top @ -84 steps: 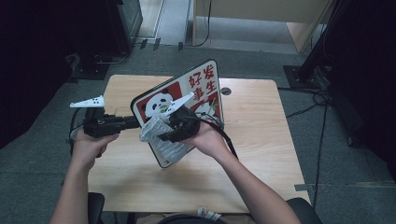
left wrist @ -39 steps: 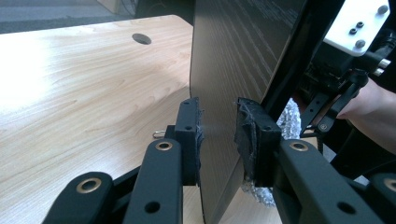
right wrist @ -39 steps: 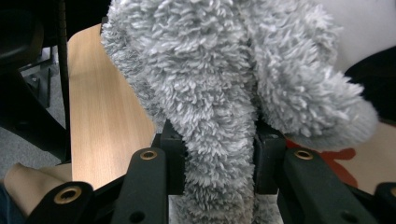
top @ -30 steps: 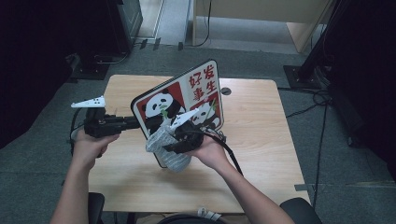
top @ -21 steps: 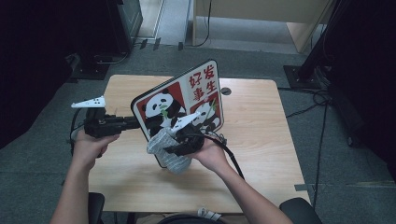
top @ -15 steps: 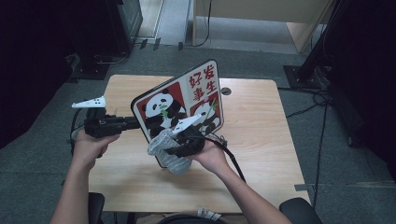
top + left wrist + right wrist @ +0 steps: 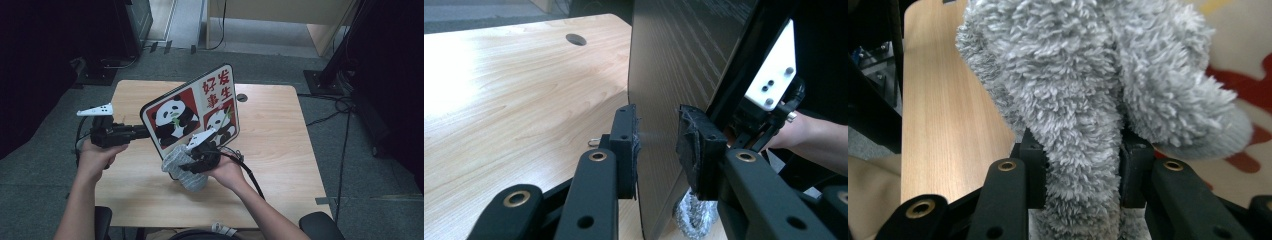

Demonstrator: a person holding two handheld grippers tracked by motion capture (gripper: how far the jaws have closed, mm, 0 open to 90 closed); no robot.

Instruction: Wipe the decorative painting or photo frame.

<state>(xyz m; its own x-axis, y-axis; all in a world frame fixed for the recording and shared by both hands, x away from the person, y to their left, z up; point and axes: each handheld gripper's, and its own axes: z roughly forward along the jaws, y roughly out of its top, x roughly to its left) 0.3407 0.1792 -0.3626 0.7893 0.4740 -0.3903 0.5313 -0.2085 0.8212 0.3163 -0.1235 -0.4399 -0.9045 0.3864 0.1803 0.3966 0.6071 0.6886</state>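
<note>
High view: panda board (image 7: 190, 112) tilted, long axis running left-right.

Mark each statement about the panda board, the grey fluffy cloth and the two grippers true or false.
1. The left gripper has its jaws on the edge of the flat red-and-white panda board. True.
2. The panda board lies flat on the wooden table. False: it is held up, tilted.
3. The right gripper clamps a grey fluffy cloth. True.
4. The cloth is bright yellow. False: it is grey.
5. The table has a round hole in its top. True.
</note>
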